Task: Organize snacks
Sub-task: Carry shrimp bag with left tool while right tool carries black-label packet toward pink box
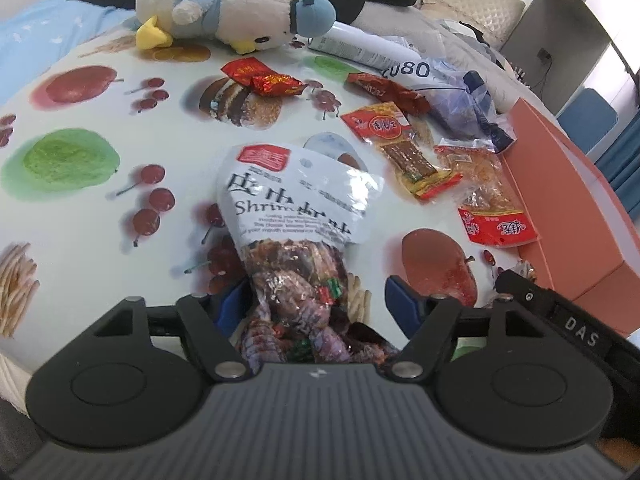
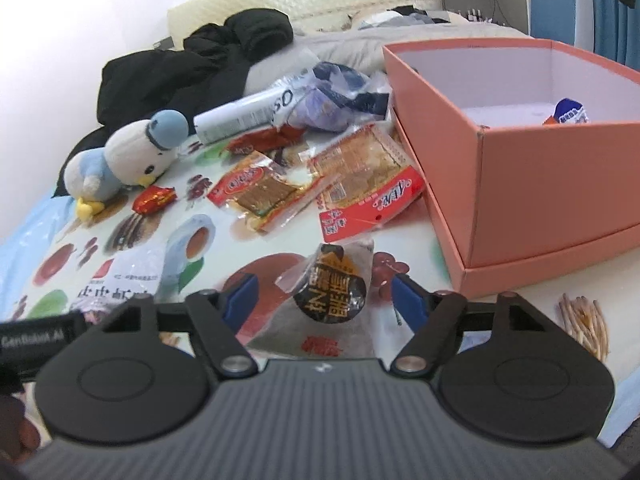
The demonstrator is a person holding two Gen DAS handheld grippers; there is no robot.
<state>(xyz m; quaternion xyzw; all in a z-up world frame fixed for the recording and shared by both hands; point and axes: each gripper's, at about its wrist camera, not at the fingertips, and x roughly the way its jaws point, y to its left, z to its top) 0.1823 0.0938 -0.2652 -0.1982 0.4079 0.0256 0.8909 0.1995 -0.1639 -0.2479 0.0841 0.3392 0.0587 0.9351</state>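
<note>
lying lengthwise btwn wide left hand-held gripper (image 1: 320, 300) fingers, shrimp bag (image 1: 296, 232) points label-end away.

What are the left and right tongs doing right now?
Left tongs: open, straddling the shrimp snack bag, pads not pressing it.
Right tongs: open around the grey triangular packet, not gripping.

Both wrist views low, close, angled down over fruit-printed white tablecloth (image 1: 100, 128); shared: white-and-blue plush duck (image 1: 224, 8), open salmon-pink cardboard box (image 2: 532, 184).
</note>
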